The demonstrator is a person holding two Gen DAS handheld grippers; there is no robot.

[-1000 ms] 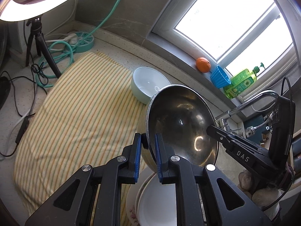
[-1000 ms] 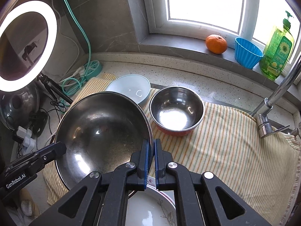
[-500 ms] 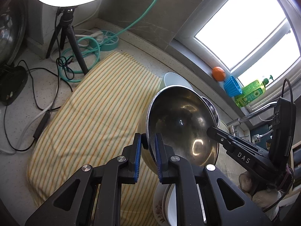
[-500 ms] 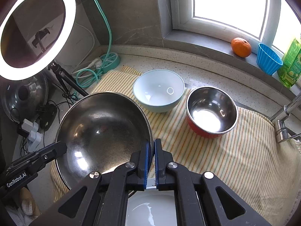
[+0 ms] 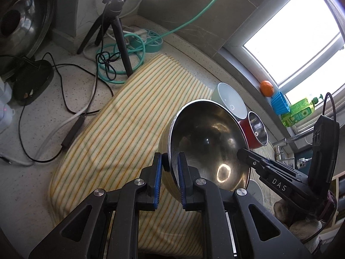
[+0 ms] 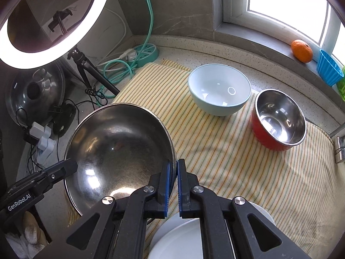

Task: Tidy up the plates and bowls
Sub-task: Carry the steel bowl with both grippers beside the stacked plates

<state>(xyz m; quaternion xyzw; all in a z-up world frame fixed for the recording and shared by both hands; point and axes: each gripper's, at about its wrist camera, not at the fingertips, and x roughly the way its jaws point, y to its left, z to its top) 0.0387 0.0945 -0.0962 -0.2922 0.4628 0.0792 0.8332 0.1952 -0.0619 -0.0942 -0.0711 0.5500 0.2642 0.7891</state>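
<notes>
Both tongs (image 5: 169,168) (image 6: 173,172) clamping steel bowl (image 6: 120,151) rim

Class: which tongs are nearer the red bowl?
Right. The right tongs grip the steel bowl rim on the side facing the red bowl; the left tongs grip the far rim.

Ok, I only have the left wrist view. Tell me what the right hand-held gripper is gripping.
Observer: The right hand-held gripper is shut on the steel bowl, one pad inside the rim and one outside.
Operator: Now check inside the red bowl.
Observer: The red bowl stands upright on the striped cloth with nothing in it.
Operator: Report what's under that gripper.
Observer: A white plate shows beneath it, at the cloth's near edge.
</notes>
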